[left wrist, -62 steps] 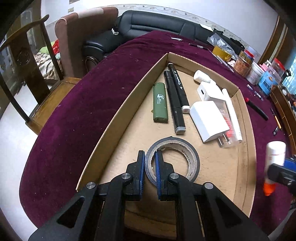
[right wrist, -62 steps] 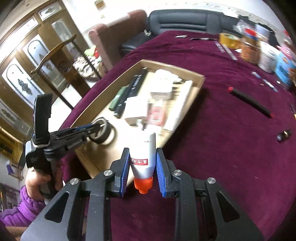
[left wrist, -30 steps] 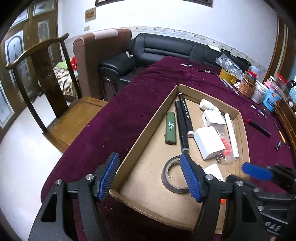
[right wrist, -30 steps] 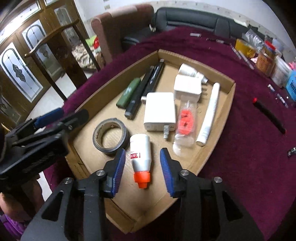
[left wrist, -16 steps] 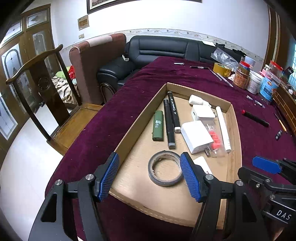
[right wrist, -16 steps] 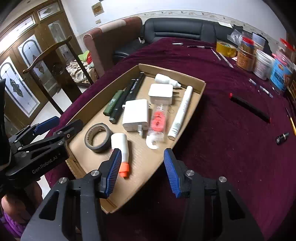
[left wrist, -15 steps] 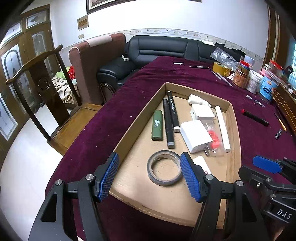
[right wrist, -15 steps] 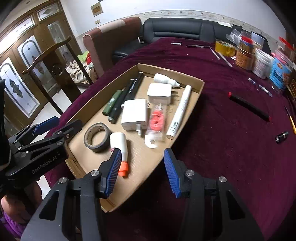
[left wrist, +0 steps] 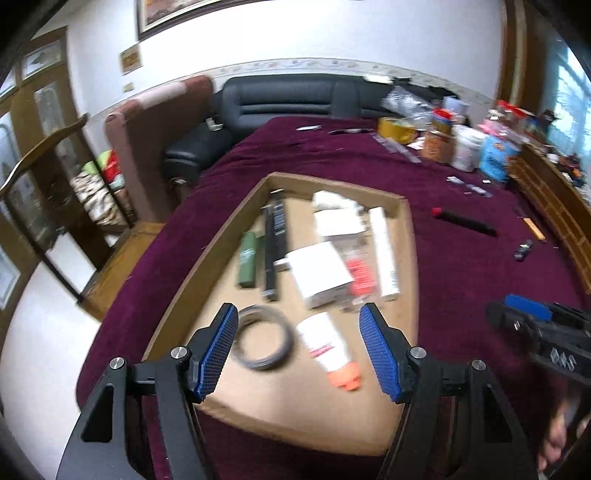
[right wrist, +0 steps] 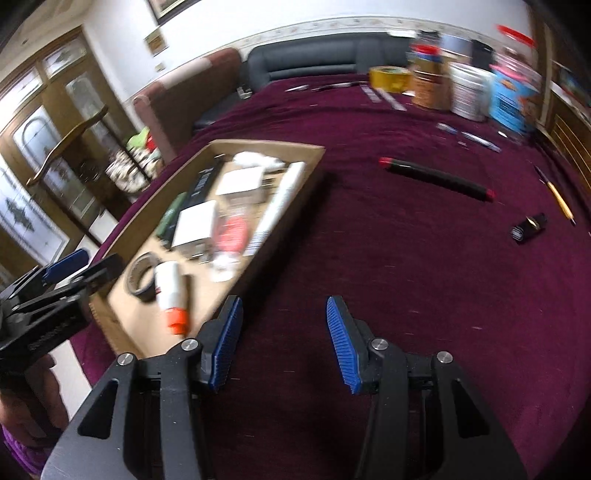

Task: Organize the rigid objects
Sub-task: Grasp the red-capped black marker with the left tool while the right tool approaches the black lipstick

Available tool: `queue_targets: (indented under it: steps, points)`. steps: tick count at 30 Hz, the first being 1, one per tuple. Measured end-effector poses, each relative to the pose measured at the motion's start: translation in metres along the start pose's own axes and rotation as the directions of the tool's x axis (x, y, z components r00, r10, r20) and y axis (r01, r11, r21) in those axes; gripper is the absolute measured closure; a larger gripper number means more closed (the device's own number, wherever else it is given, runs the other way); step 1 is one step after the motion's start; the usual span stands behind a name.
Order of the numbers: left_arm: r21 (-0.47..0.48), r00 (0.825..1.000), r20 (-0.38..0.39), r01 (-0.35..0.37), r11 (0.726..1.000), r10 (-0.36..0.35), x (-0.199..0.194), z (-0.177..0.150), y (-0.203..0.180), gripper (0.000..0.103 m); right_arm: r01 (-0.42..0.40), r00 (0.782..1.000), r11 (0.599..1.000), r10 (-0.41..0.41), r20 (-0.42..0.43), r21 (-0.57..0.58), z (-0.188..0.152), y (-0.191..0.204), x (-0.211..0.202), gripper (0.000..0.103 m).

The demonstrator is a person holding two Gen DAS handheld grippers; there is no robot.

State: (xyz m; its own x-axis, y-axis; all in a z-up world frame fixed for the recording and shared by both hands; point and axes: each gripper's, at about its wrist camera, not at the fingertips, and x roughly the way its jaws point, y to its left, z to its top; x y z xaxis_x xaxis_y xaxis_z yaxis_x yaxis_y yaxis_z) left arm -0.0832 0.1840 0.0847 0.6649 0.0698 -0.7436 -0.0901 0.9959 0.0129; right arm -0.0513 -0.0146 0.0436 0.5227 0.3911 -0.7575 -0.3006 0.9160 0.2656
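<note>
Now both grippers, left (left wrist: 297, 354) and right (right wrist: 282, 345), are being drawn back open-jawed and empty, glue bottle (left wrist: 328, 349) left in the tray (left wrist: 408, 266).

black sofa (left wrist: 291, 99), wooden chair (left wrist: 48, 155), framed picture (left wrist: 177, 13)

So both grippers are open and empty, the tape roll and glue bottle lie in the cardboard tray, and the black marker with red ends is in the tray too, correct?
Not quite. The marker lies outside the tray, on the maroon cloth, as the right wrist view shows. The rest holds: left gripper and right gripper open and empty, tape roll and glue bottle in the tray.
</note>
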Motion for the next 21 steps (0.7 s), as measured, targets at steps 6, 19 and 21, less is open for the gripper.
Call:
queue_targets:
  steps: [6,19,21]
  points:
    - [0.095,0.993,-0.024,0.117,0.989,-0.116,0.004,0.023,-0.055,0.038,0.084,0.99,0.974,-0.105,0.092,0.21,0.011,-0.092,-0.03,0.057]
    - [0.283,0.967,-0.065,0.254,0.925,-0.245,0.073,0.089,-0.187,0.038,0.122,0.951,0.865,-0.243,0.192,0.486,0.041,-0.235,-0.031,0.047]
    - [0.337,0.968,-0.057,0.25,0.908,-0.245,0.091,0.1,-0.201,0.038,0.082,0.951,0.862,-0.217,0.218,0.501,0.036,-0.247,-0.029,0.047]
